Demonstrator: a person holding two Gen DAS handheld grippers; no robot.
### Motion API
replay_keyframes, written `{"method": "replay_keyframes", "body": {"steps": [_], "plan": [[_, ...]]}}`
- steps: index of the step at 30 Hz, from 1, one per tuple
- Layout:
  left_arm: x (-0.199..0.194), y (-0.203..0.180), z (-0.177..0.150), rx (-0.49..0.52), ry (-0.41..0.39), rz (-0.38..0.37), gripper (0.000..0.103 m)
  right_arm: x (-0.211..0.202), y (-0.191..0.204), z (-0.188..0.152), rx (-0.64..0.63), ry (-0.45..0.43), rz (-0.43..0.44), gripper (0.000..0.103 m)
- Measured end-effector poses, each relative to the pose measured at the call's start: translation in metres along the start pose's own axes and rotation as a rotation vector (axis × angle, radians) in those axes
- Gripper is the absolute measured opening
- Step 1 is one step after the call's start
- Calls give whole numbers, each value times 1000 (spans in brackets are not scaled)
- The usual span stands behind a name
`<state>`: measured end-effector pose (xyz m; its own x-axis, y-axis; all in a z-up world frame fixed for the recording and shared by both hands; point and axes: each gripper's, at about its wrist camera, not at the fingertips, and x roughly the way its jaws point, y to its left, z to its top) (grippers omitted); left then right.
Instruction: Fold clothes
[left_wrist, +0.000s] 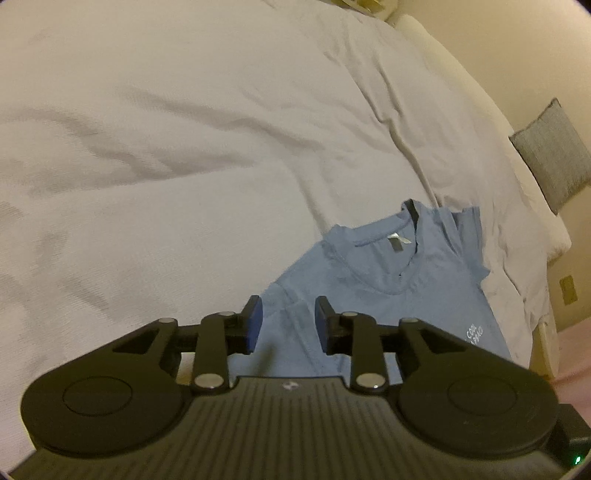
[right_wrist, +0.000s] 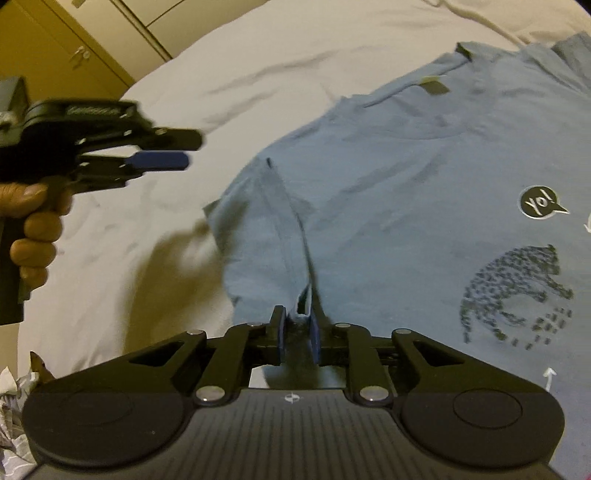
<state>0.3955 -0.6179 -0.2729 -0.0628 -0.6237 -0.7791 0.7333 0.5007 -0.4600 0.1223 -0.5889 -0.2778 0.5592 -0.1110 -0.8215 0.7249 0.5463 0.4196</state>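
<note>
Blue T-shirt flat on white bed, printed front up; right gripper pinching sleeve fold; left gripper agape, empty.

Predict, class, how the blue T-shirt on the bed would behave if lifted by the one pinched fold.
The blue T-shirt is probably floppy: it wrinkles and bunches where the right gripper pinches a fold. It would likely drape from that point rather than hold shape. It looks thin, so probably light, and might drag across the soft white bedding.
</note>
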Motion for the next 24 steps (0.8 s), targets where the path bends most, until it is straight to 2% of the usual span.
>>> {"method": "replay_keyframes", "body": {"steps": [5, 9, 12, 16, 19, 21, 24], "plan": [[12, 10, -16, 16, 61, 23, 25, 1, -7, 0, 14, -9, -38, 21], [33, 7, -29, 59, 109, 32, 25, -1, -9, 0, 11, -25, -115, 21], [46, 9, -31, 75, 117, 49, 24, -10, 3, -1, -97, -69, -101, 21], [57, 14, -26, 93, 110, 82, 22, -17, 30, -6, -271, -98, -31, 21], [60, 16, -18, 110, 99, 102, 22, -7, 44, -6, -372, -78, 8, 21], [59, 18, -13, 119, 92, 109, 22, 3, 48, -5, -407, -58, 5, 21], [54, 20, -9, 112, 75, 103, 22, 24, 40, -4, -386, 50, -27, 21]]}}
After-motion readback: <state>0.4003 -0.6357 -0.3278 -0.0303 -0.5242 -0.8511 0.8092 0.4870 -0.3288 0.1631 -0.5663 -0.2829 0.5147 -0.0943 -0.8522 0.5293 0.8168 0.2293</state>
